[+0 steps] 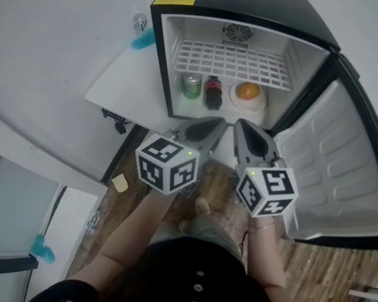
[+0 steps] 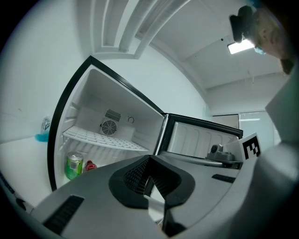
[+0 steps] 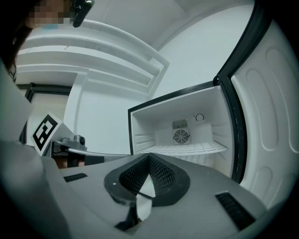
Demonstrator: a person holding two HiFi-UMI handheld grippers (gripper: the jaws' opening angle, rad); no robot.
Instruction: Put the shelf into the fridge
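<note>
The white wire shelf (image 1: 234,62) lies level in the upper part of the open black mini fridge (image 1: 163,56); it also shows in the left gripper view (image 2: 100,139) and the right gripper view (image 3: 187,149). Below the shelf stand a green can (image 1: 191,86), a dark bottle (image 1: 213,93) and an orange on a white dish (image 1: 248,92). My left gripper (image 1: 213,125) and right gripper (image 1: 241,128) hang side by side just in front of the fridge's lower edge, outside it. Both are shut with nothing between the jaws.
The fridge door (image 1: 340,172) swings wide open to the right. A white surface (image 1: 126,79) left of the fridge carries a plastic bottle (image 1: 140,22) and something blue. Wooden floor (image 1: 313,264) lies below, with the person's legs under the grippers.
</note>
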